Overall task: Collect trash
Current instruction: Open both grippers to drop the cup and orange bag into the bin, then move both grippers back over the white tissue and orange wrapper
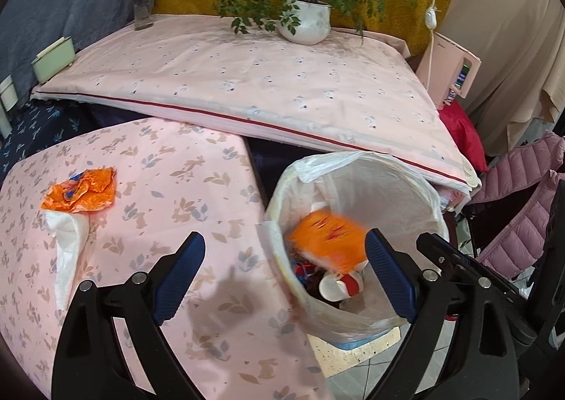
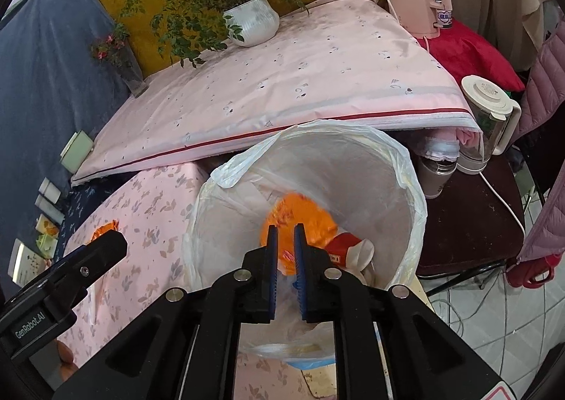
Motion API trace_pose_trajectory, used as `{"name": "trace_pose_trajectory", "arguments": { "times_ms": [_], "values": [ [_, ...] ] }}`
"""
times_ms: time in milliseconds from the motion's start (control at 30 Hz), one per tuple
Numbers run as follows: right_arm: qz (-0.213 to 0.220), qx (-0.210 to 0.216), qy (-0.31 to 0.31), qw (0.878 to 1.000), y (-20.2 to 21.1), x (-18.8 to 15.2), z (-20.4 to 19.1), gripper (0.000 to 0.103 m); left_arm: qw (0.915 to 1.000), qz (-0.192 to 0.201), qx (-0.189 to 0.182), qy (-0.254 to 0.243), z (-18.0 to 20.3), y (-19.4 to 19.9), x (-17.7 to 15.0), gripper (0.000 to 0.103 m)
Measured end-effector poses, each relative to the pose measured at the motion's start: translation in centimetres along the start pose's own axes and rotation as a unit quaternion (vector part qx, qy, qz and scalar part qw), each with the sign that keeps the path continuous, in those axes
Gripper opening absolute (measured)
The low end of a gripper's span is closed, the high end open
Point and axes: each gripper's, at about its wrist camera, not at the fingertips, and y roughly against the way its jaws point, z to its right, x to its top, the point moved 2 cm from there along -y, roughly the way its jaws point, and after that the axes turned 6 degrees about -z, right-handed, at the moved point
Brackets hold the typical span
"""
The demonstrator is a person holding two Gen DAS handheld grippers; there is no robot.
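Still blurred, orange wrapper [image 2: 300, 220] inside bin [image 2: 416, 202]

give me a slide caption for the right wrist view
Right claw, slightly parted, above lined bin with a blurred orange wrapper inside.

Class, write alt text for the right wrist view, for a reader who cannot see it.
The right gripper hangs over a bin lined with a white bag, its blue jaws slightly apart, with a blurred orange wrapper beyond them inside the bin. Other trash lies deeper in the bin. A pink leaf-print cloth covers the surface to the left.
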Motion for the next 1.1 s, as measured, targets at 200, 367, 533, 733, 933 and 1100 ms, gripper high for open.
{"name": "trace_pose_trajectory", "arguments": {
  "times_ms": [200, 367, 533, 733, 933, 1100],
  "values": [
    [-0.007, 0.008, 0.016, 1.0, -0.2, -0.5, -1.8, 0.019, 0.9997, 0.002, 0.019, 0.013, -2.0, 0.2, -0.6, 0.088],
    [-0.006, 0.006, 0.042, 0.999, -0.1, -1.0, -4.1, 0.031, 0.9992, 0.004, 0.031, 0.023, -3.7, 0.5, -1.0, 0.088],
    [-0.007, 0.009, 0.062, 0.998, 0.0, -1.4, -6.2, 0.035, 0.9987, 0.006, 0.039, 0.034, -5.3, 1.1, -1.3, 0.088],
    [-0.01, 0.013, 0.082, 0.997, 0.0, -2.1, -8.4, 0.038, 0.9977, 0.01, 0.044, 0.05, -7.2, 1.7, -1.7, 0.088],
    [-0.013, 0.018, 0.101, 0.995, 0.1, -3.0, -10.7, 0.042, 0.9963, 0.012, 0.05, 0.068, -9.3, 2.3, -2.4, 0.088],
    [-0.018, 0.022, 0.118, 0.993, -0.1, -3.8, -12.7, 0.043, 0.9943, 0.013, 0.063, 0.085, -11.6, 2.9, -3.2, 0.088]
  ]
}}
